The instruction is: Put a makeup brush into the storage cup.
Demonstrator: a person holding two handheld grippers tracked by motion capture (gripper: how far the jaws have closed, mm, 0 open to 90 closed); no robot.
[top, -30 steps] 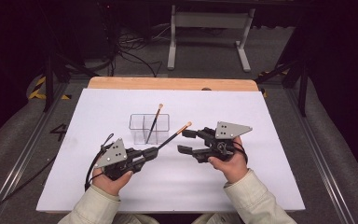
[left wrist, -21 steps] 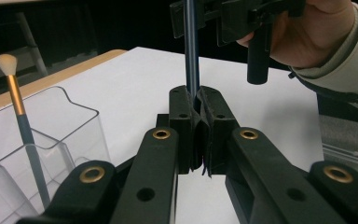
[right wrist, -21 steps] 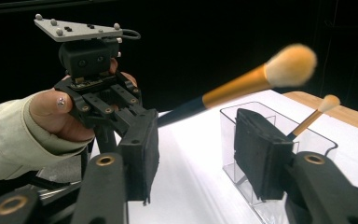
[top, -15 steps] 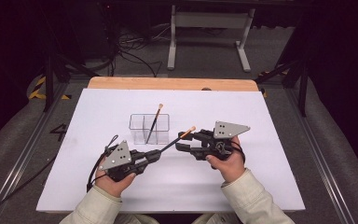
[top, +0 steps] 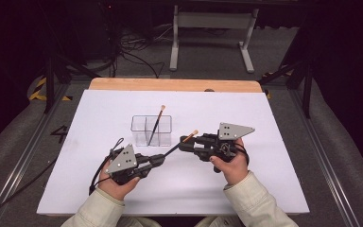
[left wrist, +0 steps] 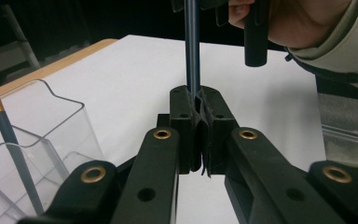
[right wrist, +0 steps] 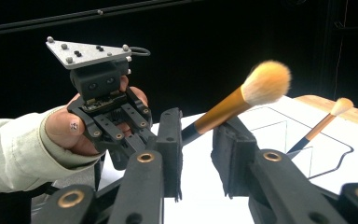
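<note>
Left gripper (top: 157, 161) is clamped on the brush (top: 182, 141) handle's tail; right gripper (top: 185, 143), at its 2 o'clock, has just been closing around the ferrule, pads not visibly pressing. Risk: an off-centre pinch could lever the brush askew, short of the clear organizer (top: 151, 130).

The left gripper (left wrist: 199, 105) clamps a dark brush handle (left wrist: 191, 46) beside a clear organizer (left wrist: 51, 140) holding another brush (left wrist: 2, 121).
</note>
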